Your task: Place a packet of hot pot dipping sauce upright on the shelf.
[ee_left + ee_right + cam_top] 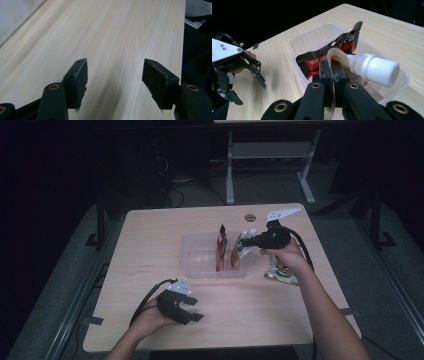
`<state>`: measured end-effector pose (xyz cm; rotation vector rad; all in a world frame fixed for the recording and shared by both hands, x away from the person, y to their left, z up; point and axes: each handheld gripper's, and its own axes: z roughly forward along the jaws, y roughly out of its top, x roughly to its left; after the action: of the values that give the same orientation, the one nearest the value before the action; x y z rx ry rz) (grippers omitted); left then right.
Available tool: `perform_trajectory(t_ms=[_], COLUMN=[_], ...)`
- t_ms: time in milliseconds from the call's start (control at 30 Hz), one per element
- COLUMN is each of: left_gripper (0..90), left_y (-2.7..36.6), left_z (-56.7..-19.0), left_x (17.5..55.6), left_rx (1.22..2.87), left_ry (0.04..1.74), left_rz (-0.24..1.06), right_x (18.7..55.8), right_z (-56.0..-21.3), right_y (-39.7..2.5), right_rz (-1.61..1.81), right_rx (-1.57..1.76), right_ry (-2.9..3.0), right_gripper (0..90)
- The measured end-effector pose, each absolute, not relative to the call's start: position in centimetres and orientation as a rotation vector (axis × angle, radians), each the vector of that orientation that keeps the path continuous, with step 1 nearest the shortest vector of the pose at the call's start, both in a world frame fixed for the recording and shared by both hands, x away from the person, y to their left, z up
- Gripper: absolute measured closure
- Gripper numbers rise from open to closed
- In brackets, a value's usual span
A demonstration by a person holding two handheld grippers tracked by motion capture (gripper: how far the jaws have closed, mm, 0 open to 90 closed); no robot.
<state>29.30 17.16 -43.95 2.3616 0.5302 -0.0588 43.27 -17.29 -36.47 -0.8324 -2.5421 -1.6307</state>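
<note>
I'm working over the wooden table (150, 250), lowering a spouted pouch (243, 246) into the clear plastic bin (197, 257), beside the dark pouch (221, 245) already standing there. My right gripper (333, 75) is clamping its top edge (the white cap (378, 70) is showing close up); next I'm judging: settle, release. My left gripper (192, 307) is hovering spread, empty. Another pouch (282, 274) is waiting outside.

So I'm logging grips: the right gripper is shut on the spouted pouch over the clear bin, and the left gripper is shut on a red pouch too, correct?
Not quite. The left gripper is open and holds nothing; the left gripper view shows its jaws apart over bare table. The right gripper is indeed shut on the spouted pouch over the clear bin.
</note>
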Motion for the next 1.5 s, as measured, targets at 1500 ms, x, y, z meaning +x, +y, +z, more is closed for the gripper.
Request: perform_trajectory(t_ms=[1500], left_gripper=[36.9], left_y=[17.0], left_z=[-44.1], left_x=[29.4], left_rx=[2.368], left_ry=[0.52], left_rz=[-0.062], right_x=[43.0], right_z=[-37.4], right_y=[-16.0], right_rz=[-1.595], right_rx=[-0.924], right_ry=[-2.61], right_gripper=[62.9])
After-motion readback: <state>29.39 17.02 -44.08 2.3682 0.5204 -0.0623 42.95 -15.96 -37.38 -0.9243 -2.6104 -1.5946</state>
